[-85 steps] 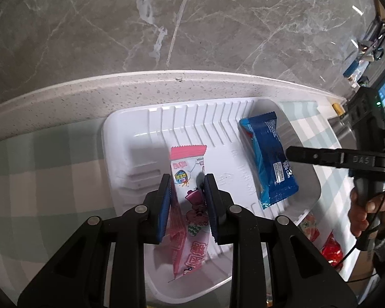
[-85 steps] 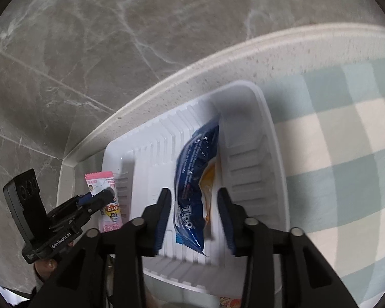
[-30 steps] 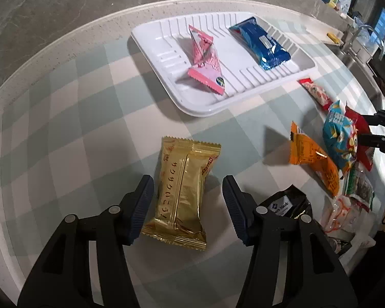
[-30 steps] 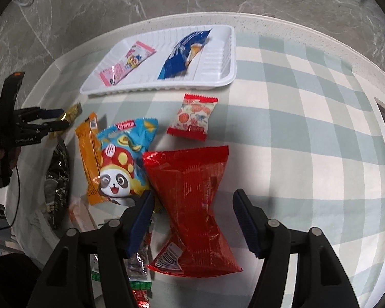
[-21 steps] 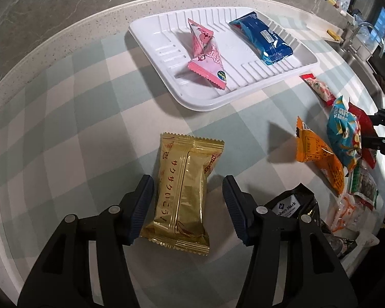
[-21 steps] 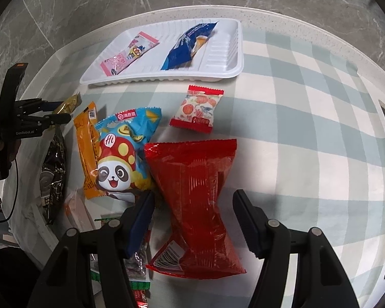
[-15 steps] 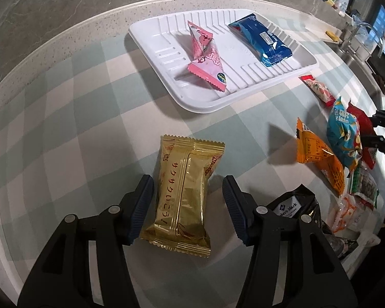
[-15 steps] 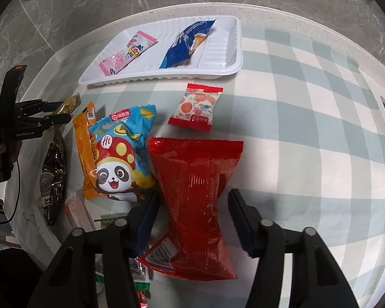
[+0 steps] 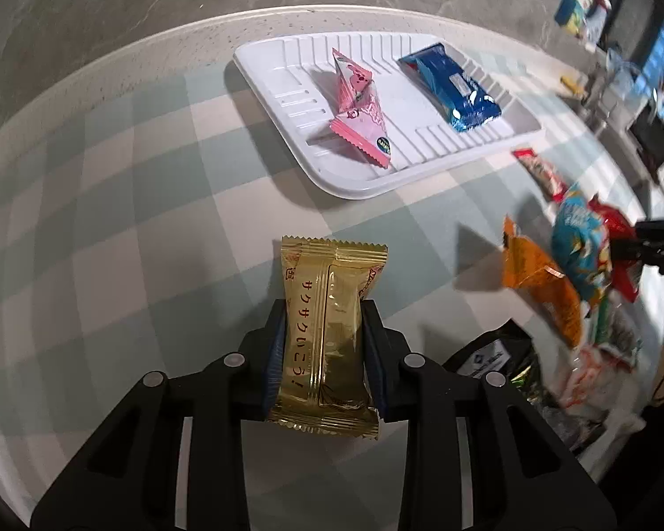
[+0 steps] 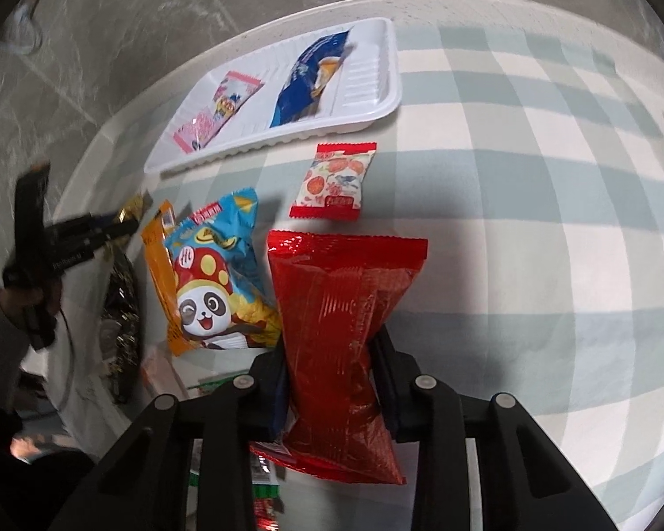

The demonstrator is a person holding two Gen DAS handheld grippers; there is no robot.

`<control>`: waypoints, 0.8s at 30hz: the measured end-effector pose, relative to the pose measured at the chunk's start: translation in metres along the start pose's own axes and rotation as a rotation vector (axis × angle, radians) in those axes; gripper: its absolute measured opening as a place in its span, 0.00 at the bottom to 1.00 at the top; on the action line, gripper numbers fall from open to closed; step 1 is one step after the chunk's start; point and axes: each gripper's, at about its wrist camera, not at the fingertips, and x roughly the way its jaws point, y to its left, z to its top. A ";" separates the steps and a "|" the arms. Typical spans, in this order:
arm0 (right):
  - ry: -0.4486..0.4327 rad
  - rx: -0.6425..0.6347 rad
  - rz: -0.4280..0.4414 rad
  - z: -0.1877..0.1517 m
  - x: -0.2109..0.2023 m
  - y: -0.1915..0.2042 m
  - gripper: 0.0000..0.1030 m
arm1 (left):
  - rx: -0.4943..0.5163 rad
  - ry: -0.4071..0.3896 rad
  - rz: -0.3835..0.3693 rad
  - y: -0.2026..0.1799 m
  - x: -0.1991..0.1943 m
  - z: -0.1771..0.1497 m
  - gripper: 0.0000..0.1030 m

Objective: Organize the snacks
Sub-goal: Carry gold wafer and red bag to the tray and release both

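My left gripper (image 9: 324, 347) is shut on a gold snack packet (image 9: 327, 332) over the checked tablecloth. My right gripper (image 10: 332, 380) is shut on a red snack bag (image 10: 341, 336). A white tray (image 9: 283, 71) at the back holds a pink packet (image 9: 358, 106) and a blue packet (image 9: 451, 88); the tray also shows in the right wrist view (image 10: 376, 101). The left gripper with the gold packet shows at the left of the right wrist view (image 10: 88, 230).
Loose snacks lie between the grippers: a blue panda bag (image 10: 217, 274), an orange packet (image 10: 159, 265), a small red-and-white packet (image 10: 332, 181), a black bag (image 9: 496, 354). The table's round edge runs behind the tray. A counter with clutter (image 9: 597, 9) sits at far right.
Both grippers have closed: the left on the gold packet, the right on the red bag. Both packets now look lifted slightly toward the cameras.
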 end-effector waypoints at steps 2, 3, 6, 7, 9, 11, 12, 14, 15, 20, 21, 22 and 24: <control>-0.005 0.042 0.036 0.000 -0.002 -0.006 0.33 | -0.036 -0.005 -0.030 0.004 -0.002 0.000 0.28; -0.009 0.059 0.050 0.000 -0.003 -0.009 0.33 | -0.054 -0.007 -0.046 0.006 -0.003 0.000 0.28; -0.019 0.120 0.100 0.000 -0.006 -0.018 0.33 | -0.087 -0.014 -0.080 0.008 -0.007 -0.001 0.28; -0.021 0.134 0.113 0.001 -0.007 -0.021 0.33 | -0.096 -0.018 -0.089 0.009 -0.009 -0.001 0.28; -0.028 0.168 0.143 0.002 -0.009 -0.026 0.33 | -0.110 -0.023 -0.109 0.010 -0.012 -0.001 0.28; -0.034 0.202 0.174 0.003 -0.011 -0.029 0.33 | -0.124 -0.029 -0.131 0.010 -0.016 0.001 0.28; -0.037 0.214 0.185 0.003 -0.012 -0.030 0.33 | -0.130 -0.032 -0.141 0.010 -0.017 0.003 0.28; -0.043 0.241 0.211 0.005 -0.012 -0.033 0.33 | -0.140 -0.040 -0.158 0.010 -0.020 0.006 0.28; -0.045 0.253 0.223 0.006 -0.012 -0.034 0.33 | -0.142 -0.045 -0.164 0.009 -0.022 0.007 0.28; -0.067 0.300 0.285 0.013 -0.017 -0.038 0.33 | -0.150 -0.067 -0.198 0.006 -0.029 0.019 0.28; -0.070 0.305 0.293 0.014 -0.018 -0.038 0.33 | -0.154 -0.073 -0.204 0.006 -0.030 0.022 0.28; -0.073 0.311 0.303 0.016 -0.018 -0.039 0.33 | -0.158 -0.078 -0.213 0.006 -0.031 0.025 0.28; -0.079 0.323 0.320 0.020 -0.020 -0.041 0.33 | -0.164 -0.087 -0.227 0.007 -0.034 0.029 0.28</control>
